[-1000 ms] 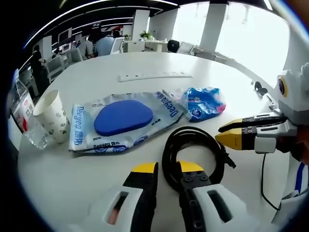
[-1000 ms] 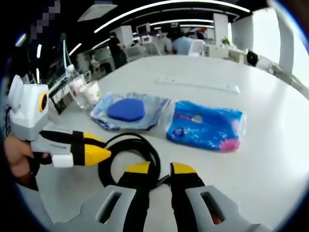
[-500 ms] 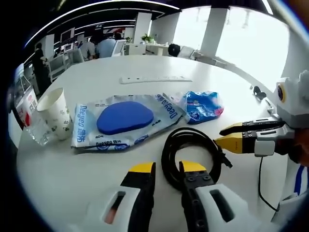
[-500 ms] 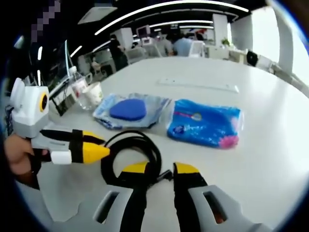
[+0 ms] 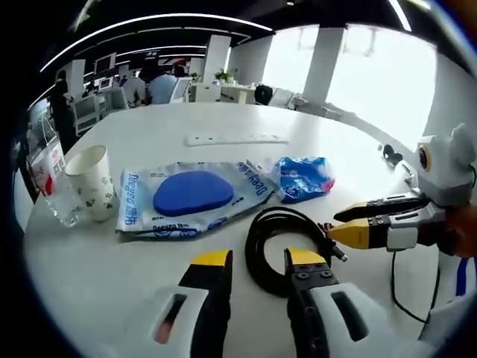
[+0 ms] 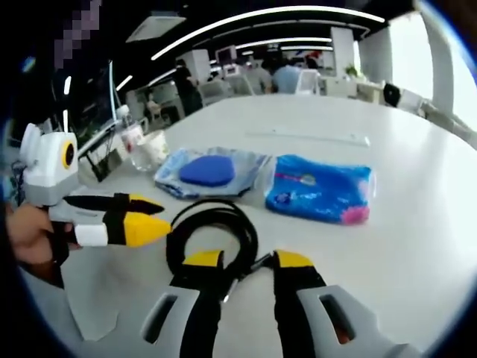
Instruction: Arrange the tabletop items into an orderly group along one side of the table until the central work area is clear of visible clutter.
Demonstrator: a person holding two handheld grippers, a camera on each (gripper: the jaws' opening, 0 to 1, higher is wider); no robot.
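Observation:
A coiled black cable (image 5: 256, 246) lies on the white table (image 5: 112, 283) right in front of my left gripper (image 5: 258, 259). That gripper is open and part of the coil runs between its jaws. My right gripper (image 6: 248, 262) is open too, with the cable's (image 6: 250, 237) plug end lying in its gap. Behind the coil are a wet-wipes pack with a blue lid (image 5: 190, 195) (image 6: 209, 171) and a blue tissue pack (image 5: 304, 177) (image 6: 320, 195). The right gripper (image 5: 352, 230) reaches toward the coil from the right; the left gripper (image 6: 160, 224) comes in from the left.
A paper cup (image 5: 91, 183) (image 6: 156, 147) and a clear glass (image 5: 59, 205) stand at the table's left side. A white power strip (image 5: 235, 139) (image 6: 309, 136) lies farther back. A thin black wire (image 5: 395, 283) hangs at the right edge. People sit at desks beyond.
Both grippers' jaws have spread a little wider around the cable. Both cameras have drawn back and risen slightly; the items on the table have stayed put.

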